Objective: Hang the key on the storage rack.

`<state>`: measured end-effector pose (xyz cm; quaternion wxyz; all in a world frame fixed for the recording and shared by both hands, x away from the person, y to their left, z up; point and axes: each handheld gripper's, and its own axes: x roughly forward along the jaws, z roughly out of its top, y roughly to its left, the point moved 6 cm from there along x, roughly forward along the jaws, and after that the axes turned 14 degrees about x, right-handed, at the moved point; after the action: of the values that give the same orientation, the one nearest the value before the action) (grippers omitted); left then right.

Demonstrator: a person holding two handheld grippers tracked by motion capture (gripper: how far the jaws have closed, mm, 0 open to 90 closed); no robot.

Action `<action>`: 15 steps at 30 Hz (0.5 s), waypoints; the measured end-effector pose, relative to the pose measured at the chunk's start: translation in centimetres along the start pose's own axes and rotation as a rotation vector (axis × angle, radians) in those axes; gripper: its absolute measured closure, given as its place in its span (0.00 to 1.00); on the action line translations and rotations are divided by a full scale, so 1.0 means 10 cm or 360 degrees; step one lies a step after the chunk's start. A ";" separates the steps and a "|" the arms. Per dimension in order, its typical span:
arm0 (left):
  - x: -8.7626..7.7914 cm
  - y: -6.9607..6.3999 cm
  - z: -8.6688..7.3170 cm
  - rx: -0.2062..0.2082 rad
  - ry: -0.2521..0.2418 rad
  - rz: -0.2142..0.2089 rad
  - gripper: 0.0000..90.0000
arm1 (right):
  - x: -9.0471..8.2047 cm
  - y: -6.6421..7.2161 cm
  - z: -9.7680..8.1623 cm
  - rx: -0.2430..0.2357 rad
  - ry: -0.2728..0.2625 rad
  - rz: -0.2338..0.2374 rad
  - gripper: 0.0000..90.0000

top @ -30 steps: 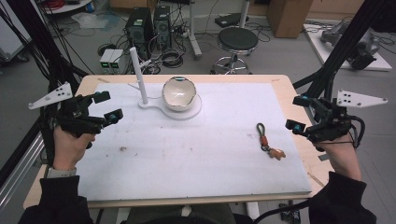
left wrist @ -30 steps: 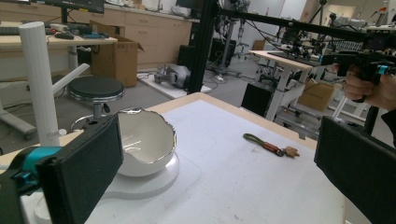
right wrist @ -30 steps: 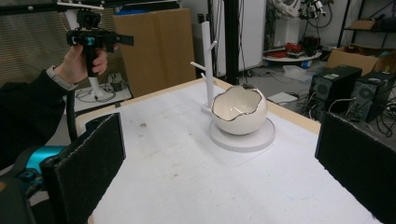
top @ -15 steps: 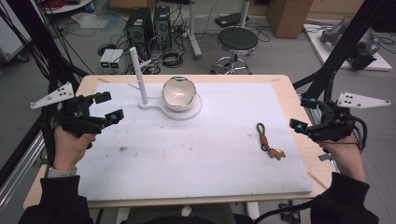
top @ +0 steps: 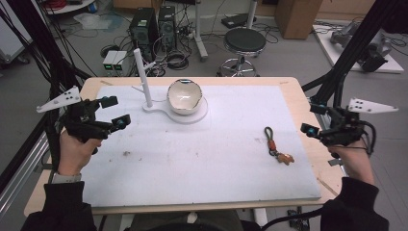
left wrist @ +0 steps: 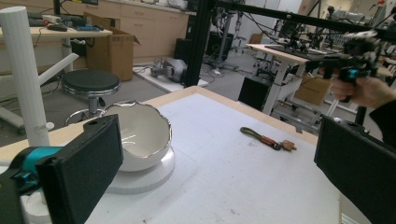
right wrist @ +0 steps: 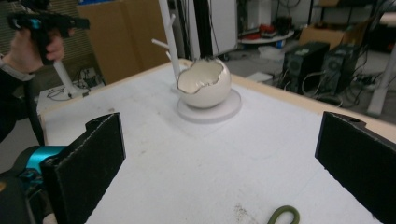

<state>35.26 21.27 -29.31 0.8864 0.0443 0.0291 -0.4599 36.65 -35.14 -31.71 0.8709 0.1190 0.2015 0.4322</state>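
A keychain [top: 275, 145] with a green loop, an orange band and a tan charm lies on the white mat [top: 202, 159], right of centre; the keychain [left wrist: 267, 138] is also in the left gripper view, and its green loop [right wrist: 283, 216] in the right gripper view. A white eggshell-shaped bowl [top: 183, 96] [left wrist: 140, 135] [right wrist: 204, 82] sits on a round white base beside a white post with pegs [top: 143, 78]. My left gripper [top: 114, 111] hovers open at the mat's left edge. My right gripper [top: 312, 118] hovers open off the mat's right edge, right of the keychain. Both are empty.
The mat covers most of a wooden table [top: 308, 110]. Behind the table stand a black stool [top: 246, 42], computer towers [top: 153, 25] and cables on the floor. Black frame bars [top: 356, 43] rise at both sides.
My right gripper has drifted to the right, away from the keychain and past the mat's edge. The left gripper has barely moved.
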 end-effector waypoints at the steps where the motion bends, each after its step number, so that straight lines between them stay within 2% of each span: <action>1: 0.00 0.01 0.00 0.0001 0.0001 0.0008 0.02 | 0.13 -0.13 -0.07 0.0050 0.0054 -0.0091 0.01; 5: -0.02 0.03 -0.02 -0.0008 0.0005 0.0015 0.02 | 0.30 -0.29 -0.19 0.0100 0.0093 -0.0158 0.01; 6: -0.02 0.03 -0.02 -0.0009 0.0003 0.0018 0.02 | 0.35 -0.34 -0.23 0.0125 0.0127 -0.0211 0.01; 7: -0.03 0.03 -0.02 -0.0012 0.0003 0.0018 0.02 | 0.44 -0.45 -0.29 0.0174 0.0202 -0.0354 0.01; 8: -0.03 0.03 -0.03 -0.0010 0.0009 0.0018 0.02 | 0.48 -0.49 -0.32 0.0183 0.0212 -0.0393 0.01; 9: -0.03 0.02 -0.03 -0.0011 0.0012 0.0020 0.02 | 0.48 -0.49 -0.32 0.0183 0.0212 -0.0393 0.01; 10: -0.03 0.02 -0.03 -0.0013 0.0016 0.0022 0.02 | 0.56 -0.54 -0.38 0.0152 0.0157 -0.0370 0.01; 11: -0.03 0.02 -0.03 -0.0013 0.0016 0.0019 0.02 | 0.60 -0.58 -0.43 0.0147 0.0149 -0.0397 0.01; 13: -0.04 0.01 -0.03 -0.0013 0.0013 0.0023 0.02 | 0.69 -0.68 -0.52 0.0205 0.0189 -0.0462 0.01; 15: -0.05 0.02 -0.05 -0.0015 0.0022 0.0030 0.02 | 0.80 -0.76 -0.62 0.0257 0.0233 -0.0478 0.01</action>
<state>35.18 21.83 -29.75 0.8907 0.0435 0.0369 -0.4510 43.52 -33.08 -42.07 0.8962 0.1253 0.3139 0.2873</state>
